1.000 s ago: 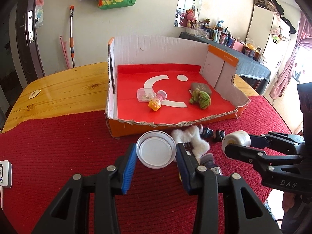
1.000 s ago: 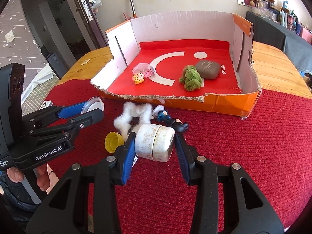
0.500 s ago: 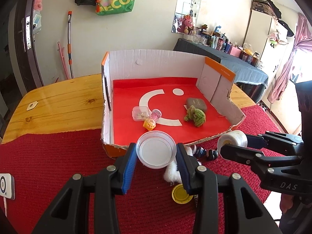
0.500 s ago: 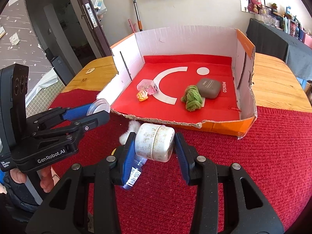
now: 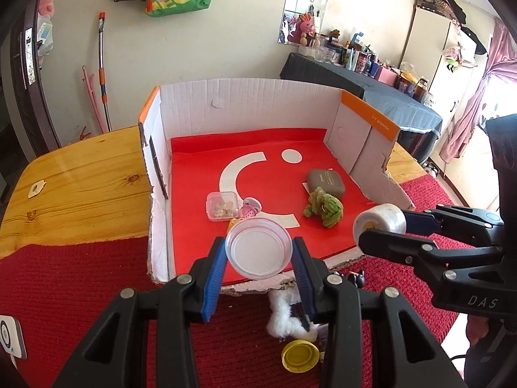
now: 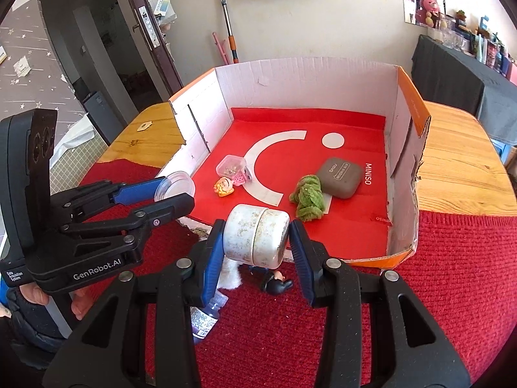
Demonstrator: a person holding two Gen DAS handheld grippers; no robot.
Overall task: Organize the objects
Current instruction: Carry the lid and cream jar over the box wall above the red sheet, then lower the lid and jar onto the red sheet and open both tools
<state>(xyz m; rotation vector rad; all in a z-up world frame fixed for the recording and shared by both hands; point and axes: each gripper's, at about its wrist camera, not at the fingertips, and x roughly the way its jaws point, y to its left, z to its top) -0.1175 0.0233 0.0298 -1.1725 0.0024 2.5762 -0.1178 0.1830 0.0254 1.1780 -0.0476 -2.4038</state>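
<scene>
Pinching a shallow, round, clear plastic lid (image 5: 258,248) by its ribbed rim, the left hand-held gripper (image 5: 258,260) holds it over the torn front edge of the open cardboard box with a glossy red floor (image 5: 245,110) in the left wrist view. Inside lie a small square clear plastic container (image 5: 222,206), a fuzzy green plush toy (image 5: 324,207) and a smooth grey rounded case (image 5: 325,181). Below, on the ribbed red cloth covering part of the wooden tabletop (image 5: 80,187), a fluffy white tuft (image 5: 286,318) is half hidden by the blue finger pad, and a yellow plastic cap (image 5: 300,355) lies just beside it. At right, the right hand-held gripper (image 5: 383,228) clamps a white cylindrical jar (image 5: 379,223).

From the right wrist view, that jar (image 6: 257,236) is speckled and lies on its side, squeezed between the blue pads of the right hand-held gripper (image 6: 257,247), over the box's front edge. A small orange figurine (image 6: 224,186) sits beside the container (image 6: 231,166). A clear bottle (image 6: 206,317) and a dark toy figure (image 6: 274,283) are partly covered by the fingers. The left hand-held gripper (image 6: 176,194) shows at left, gripping the lid (image 6: 174,186).
</scene>
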